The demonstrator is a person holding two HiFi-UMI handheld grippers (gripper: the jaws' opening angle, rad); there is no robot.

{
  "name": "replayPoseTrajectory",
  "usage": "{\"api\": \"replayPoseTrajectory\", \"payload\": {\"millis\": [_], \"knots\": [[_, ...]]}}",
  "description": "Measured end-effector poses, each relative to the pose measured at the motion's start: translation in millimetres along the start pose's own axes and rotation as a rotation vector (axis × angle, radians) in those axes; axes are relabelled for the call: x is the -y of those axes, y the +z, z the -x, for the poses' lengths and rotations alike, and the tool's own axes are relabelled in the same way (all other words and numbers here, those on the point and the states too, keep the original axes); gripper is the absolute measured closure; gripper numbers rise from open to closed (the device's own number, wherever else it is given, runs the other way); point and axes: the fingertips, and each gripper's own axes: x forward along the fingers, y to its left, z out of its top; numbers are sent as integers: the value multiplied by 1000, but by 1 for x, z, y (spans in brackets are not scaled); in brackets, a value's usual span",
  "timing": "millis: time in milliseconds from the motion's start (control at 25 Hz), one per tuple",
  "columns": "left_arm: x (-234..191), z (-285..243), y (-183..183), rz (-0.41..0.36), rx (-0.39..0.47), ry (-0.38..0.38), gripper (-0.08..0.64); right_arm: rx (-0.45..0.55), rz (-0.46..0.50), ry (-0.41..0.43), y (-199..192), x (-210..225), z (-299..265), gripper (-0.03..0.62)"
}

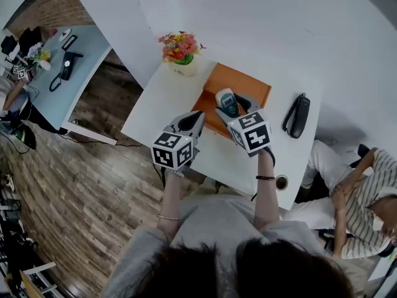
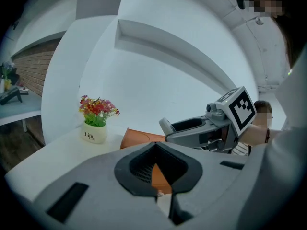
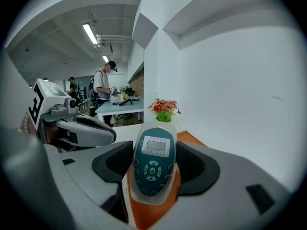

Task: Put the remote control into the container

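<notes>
The remote control [image 1: 227, 100] is grey with a teal face and a small screen. My right gripper [image 1: 233, 108] is shut on it and holds it over the near edge of the orange container [image 1: 245, 85] on the white table [image 1: 161, 104]. In the right gripper view the remote [image 3: 153, 163] sits between the dark pads, with the orange container [image 3: 149, 213] beneath. My left gripper [image 1: 196, 118] is shut with nothing in it, just left of the container. In the left gripper view its jaws meet [image 2: 158, 195], and the container [image 2: 139, 139] and the right gripper [image 2: 204, 128] lie beyond.
A white pot of flowers [image 1: 180, 53] stands at the table's far corner, next to the container. A black pouch [image 1: 297, 115] lies on the table's right side. A person [image 1: 353, 191] sits to the right. Another desk [image 1: 68, 61] stands to the left.
</notes>
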Motion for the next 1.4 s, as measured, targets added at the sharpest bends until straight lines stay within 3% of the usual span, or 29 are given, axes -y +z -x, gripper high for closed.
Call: {"api": "replayPoseTrajectory", "payload": {"millis": [520,1400], "knots": [[-16,-20,-20,92,-59,-5,557,-181,-43,58,-38,-2,-45,313],[-25,-33,-56,118,-157,-20,557,-419,-89,76,-99,-9,-90,311]]}}
